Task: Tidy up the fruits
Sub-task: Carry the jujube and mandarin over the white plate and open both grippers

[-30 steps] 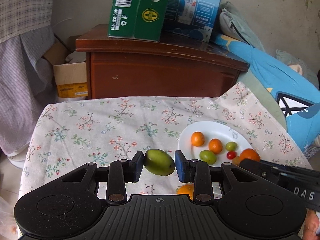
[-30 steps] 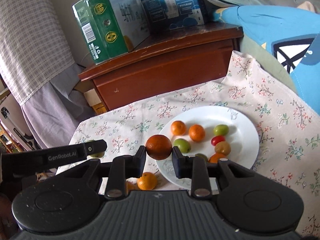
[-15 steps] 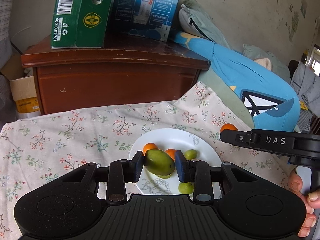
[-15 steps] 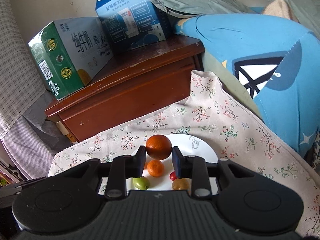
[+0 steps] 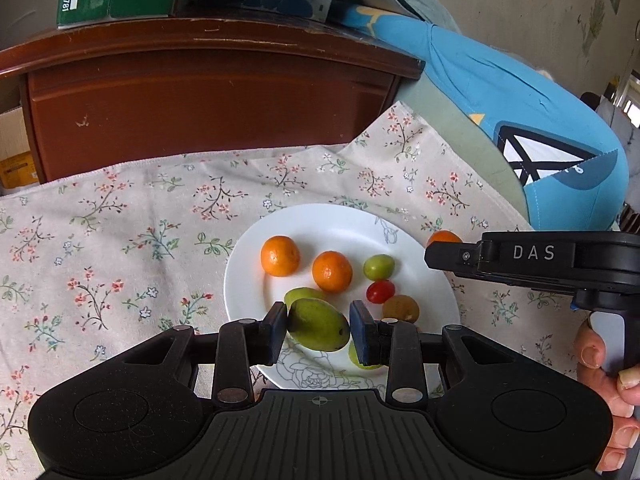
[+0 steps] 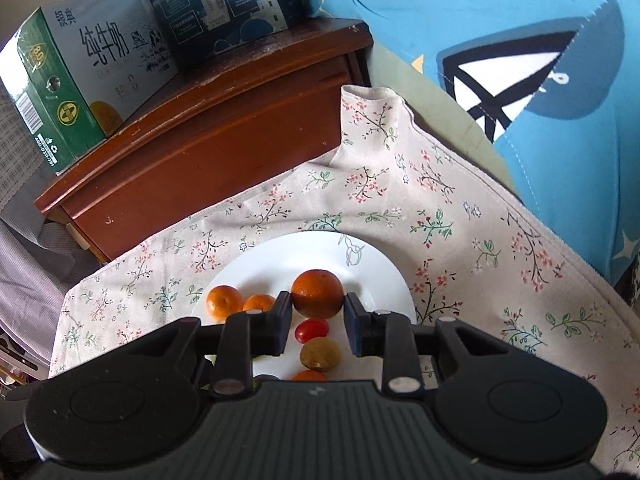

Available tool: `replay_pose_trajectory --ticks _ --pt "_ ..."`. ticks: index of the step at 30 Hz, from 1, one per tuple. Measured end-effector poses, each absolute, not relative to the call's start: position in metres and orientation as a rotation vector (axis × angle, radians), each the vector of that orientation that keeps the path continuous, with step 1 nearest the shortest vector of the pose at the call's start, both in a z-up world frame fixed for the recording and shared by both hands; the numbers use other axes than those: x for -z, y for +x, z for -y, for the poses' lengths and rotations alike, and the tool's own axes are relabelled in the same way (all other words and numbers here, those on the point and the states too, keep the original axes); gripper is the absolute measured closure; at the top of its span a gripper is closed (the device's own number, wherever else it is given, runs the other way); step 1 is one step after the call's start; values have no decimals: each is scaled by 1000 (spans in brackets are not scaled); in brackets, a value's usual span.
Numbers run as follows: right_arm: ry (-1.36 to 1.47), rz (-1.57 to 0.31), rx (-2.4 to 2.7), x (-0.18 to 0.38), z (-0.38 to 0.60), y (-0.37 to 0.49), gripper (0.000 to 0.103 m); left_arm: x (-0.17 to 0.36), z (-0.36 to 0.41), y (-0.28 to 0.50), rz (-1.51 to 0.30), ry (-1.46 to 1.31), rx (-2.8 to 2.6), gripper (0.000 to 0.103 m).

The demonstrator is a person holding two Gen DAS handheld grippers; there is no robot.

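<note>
Left gripper (image 5: 319,334) pinching green fruit (image 5: 318,330), right gripper (image 6: 317,320) pinching orange (image 6: 317,294), above plate (image 5: 340,224)

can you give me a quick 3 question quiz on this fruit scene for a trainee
1. True or false: the left gripper is shut on a green fruit.
2. What does the right gripper hold? A) a cherry tomato B) an orange C) nothing
3. Fill in: both grippers are above the white ____, on the floral cloth.

Key: 1 true. 2 B. 3 plate; it already bears two small oranges, green fruits, a red cherry tomato and a brownish fruit.
</note>
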State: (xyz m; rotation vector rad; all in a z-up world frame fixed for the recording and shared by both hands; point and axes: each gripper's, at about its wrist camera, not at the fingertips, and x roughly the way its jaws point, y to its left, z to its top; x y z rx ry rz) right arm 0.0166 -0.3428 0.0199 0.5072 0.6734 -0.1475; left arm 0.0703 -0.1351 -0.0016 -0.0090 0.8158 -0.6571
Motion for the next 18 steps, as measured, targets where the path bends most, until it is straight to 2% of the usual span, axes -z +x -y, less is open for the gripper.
replay_pose_trajectory --ticks 11,15,18 --pt "549 -734 190 1 349 31 75 13 149 77 -846 -16 681 72" --pt "580 -723 194 2 353 32 71 7 151 75 -815 -12 683 69" --pt "595 -708 187 -1 355 32 71 0 149 75 -800 -16 663 54"
